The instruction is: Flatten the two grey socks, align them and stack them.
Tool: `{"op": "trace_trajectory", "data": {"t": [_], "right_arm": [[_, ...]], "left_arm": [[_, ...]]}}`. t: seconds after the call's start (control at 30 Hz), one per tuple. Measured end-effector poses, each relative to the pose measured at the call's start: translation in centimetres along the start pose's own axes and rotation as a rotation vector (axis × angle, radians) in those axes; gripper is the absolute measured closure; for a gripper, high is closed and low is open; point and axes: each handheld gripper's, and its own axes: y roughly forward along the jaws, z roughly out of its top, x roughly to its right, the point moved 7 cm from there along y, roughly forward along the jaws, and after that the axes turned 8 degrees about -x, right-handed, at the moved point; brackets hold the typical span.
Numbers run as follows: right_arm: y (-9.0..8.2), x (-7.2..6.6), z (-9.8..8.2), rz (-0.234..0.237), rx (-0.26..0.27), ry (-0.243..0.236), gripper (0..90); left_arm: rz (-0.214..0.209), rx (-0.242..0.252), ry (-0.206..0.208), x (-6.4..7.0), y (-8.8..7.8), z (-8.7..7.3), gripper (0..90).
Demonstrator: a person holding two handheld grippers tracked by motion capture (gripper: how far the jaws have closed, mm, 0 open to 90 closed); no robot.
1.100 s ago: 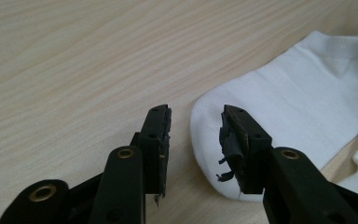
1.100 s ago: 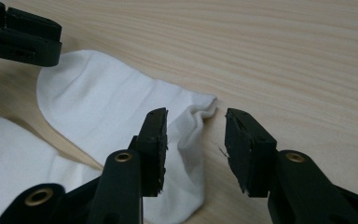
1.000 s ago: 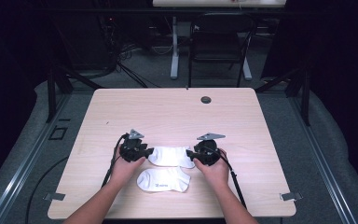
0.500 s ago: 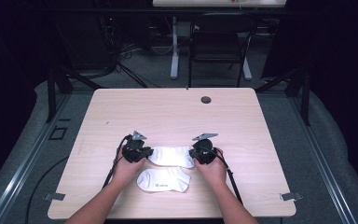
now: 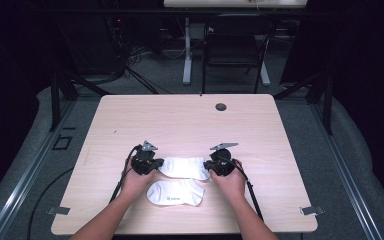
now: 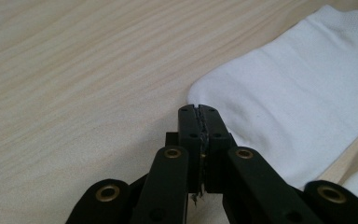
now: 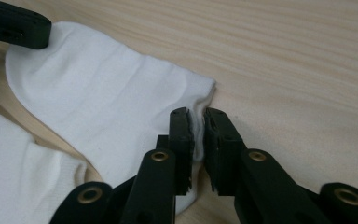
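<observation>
Holding one end each, the two black grippers have the far soft white cotton sock [image 5: 184,167] between them, low on the pale wooden table [image 5: 180,120]. At 9 o'clock of that sock, the left gripper [image 5: 156,164] has its jaws pressed tight together at the sock's rounded end [image 6: 284,107]. They look closed on a thin edge of cloth, but the pinch itself is hard to see. At 3 o'clock of the sock, the right gripper [image 5: 209,165] has its jaws nearly closed on the cuff edge [image 7: 196,122], with white cloth showing between them.

This looks like the pick-up step. Next, both hands should probably lift together and keep the sock flat, then lay it where it belongs.

A second white sock with small grey print [image 5: 175,192] lies just beside the first one, at its 6 o'clock, between the person's hands. It could get dragged along. A small dark round cap [image 5: 221,106] sits at 12 o'clock, well apart and out of the way.
</observation>
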Motion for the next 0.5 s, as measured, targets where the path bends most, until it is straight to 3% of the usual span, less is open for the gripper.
{"op": "trace_trajectory", "data": {"t": [0.2, 0.5], "right_arm": [[-0.30, 0.20, -0.36, -0.005, 0.004, -0.012, 86.1], [-0.55, 0.04, -0.18, -0.002, 0.013, -0.023, 86.4]], "left_arm": [[0.000, 0.001, -0.004, -0.07, -0.04, -0.05, 89.4], [-0.002, 0.010, -0.004, 0.04, -0.29, -0.03, 89.4]]}}
